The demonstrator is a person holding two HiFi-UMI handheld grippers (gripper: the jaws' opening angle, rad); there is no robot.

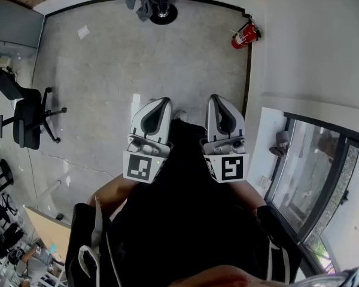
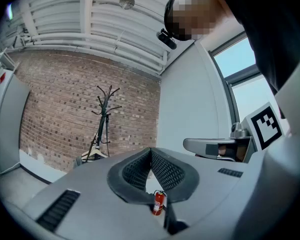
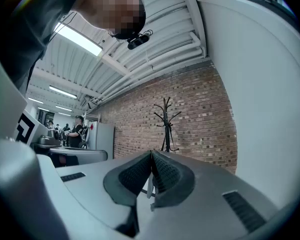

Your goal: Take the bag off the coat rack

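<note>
One black metal coat rack (image 2: 104,118) stands upright against the red brick wall (image 2: 55,109), long axis vertical, prongs splayed at the top. In the head view it sits at 12 o'clock, at the far edge of the grey concrete floor (image 1: 107,64).

What looks to be the grey bag (image 2: 93,153) hangs low on the rack near its foot. It is too small to tell its facing.

Two tools, side by side, both point to 12 o'clock, well apart from the rack.
- Left hand-held gripper (image 1: 160,104): pads pressed together, nothing between.
- Right hand-held gripper (image 1: 219,100): likewise closed, empty.

One red fire extinguisher (image 1: 244,36) at 1 o'clock. One black office chair (image 1: 27,122) at 9 o'clock.
</note>
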